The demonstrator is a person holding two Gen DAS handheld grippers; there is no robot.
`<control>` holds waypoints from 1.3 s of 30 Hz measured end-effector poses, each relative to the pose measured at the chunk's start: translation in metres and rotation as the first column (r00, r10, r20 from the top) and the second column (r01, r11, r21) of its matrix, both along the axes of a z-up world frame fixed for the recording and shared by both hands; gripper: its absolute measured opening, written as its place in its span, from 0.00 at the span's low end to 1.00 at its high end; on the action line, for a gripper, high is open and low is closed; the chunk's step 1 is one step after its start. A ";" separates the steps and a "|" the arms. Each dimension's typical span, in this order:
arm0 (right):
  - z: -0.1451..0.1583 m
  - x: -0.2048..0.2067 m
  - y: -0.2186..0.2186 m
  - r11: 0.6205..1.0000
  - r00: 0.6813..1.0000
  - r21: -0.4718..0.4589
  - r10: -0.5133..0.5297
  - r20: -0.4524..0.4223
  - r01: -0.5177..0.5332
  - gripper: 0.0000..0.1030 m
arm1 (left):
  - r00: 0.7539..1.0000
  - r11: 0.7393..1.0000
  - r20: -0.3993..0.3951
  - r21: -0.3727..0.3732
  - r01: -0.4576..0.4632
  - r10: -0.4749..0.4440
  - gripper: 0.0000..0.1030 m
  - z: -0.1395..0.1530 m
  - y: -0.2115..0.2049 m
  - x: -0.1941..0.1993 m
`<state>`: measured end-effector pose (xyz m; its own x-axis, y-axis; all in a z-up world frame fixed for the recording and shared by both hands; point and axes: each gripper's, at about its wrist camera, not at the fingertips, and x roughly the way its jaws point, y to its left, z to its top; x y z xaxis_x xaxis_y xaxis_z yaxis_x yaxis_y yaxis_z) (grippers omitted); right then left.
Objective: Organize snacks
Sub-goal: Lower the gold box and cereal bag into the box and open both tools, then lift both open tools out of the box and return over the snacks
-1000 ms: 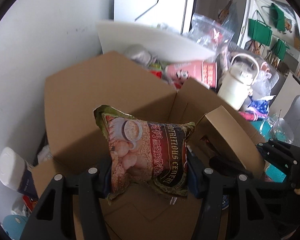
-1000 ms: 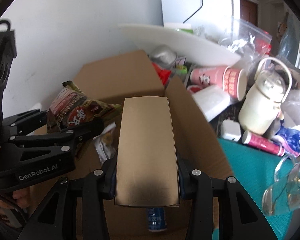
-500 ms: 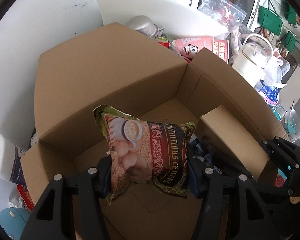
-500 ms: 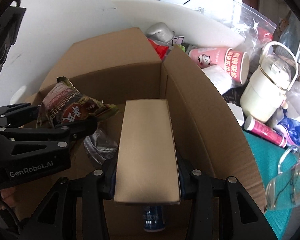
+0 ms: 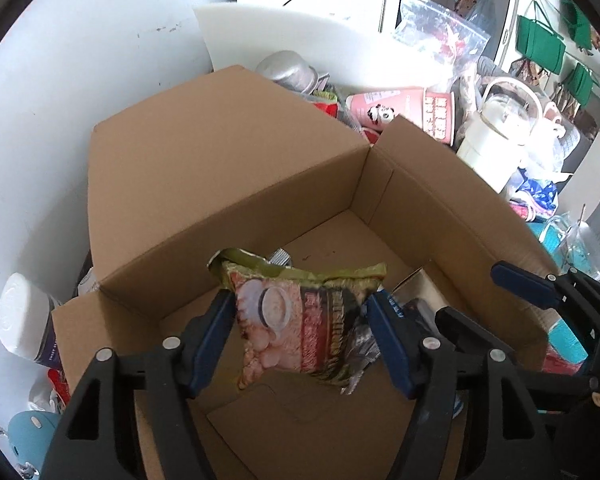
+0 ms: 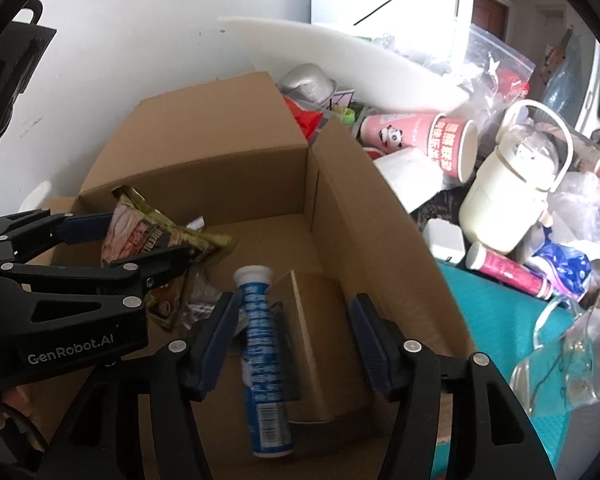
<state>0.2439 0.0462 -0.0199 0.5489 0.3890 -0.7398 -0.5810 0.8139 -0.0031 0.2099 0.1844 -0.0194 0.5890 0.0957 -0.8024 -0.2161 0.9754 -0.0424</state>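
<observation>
Both grippers hang over the open cardboard box [image 5: 228, 184], pointing down into it. The left gripper [image 5: 302, 322] is opening: its blue pads stand off the cereal bag [image 5: 300, 320], a sliver of gap showing on each side, with the bag between them, tilted and just above the box floor. From the right wrist view the same bag [image 6: 148, 236] sits between the left gripper's fingers [image 6: 120, 240] at the left side of the box, green crimped edge sticking up toward the back wall.

The right gripper [image 6: 292, 336] is opening too, jaws spread wide. Below them a small brown carton [image 6: 320, 340] lies flat on the box floor against the right wall, untouched by either pad. A blue tube [image 6: 260, 356] with a white cap lies slanted beside it, close by the left pad; whether pad and tube touch, I cannot tell.

Outside the box, to the right: a pink panda cup [image 6: 416, 140] on its side, a cream kettle [image 6: 508, 200], a pink tube [image 6: 508, 270] on teal cloth. A white-capped jar [image 5: 24, 320] stands left of the box.
</observation>
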 end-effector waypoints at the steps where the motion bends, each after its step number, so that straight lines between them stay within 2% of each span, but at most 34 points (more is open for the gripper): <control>1: 0.002 0.000 -0.001 1.000 1.000 0.003 -0.002 0.003 0.002 0.58 | 1.000 1.000 0.010 0.000 0.002 -0.002 0.65 0.003 -0.001 -0.002; 12: 0.035 -0.023 -0.017 0.998 0.997 0.054 -0.016 0.079 0.012 0.58 | 0.992 1.000 0.127 0.024 0.013 -0.016 0.65 0.042 -0.008 -0.030; 19: 0.062 -0.045 -0.028 0.995 0.990 0.096 -0.041 0.138 0.028 0.58 | 0.975 0.997 0.221 0.072 0.008 -0.024 0.65 0.073 -0.020 -0.060; 39: 0.097 -0.137 -0.081 0.988 0.966 0.129 -0.113 0.234 0.084 0.58 | 0.947 0.988 0.313 0.149 0.026 -0.072 0.65 0.107 -0.064 -0.161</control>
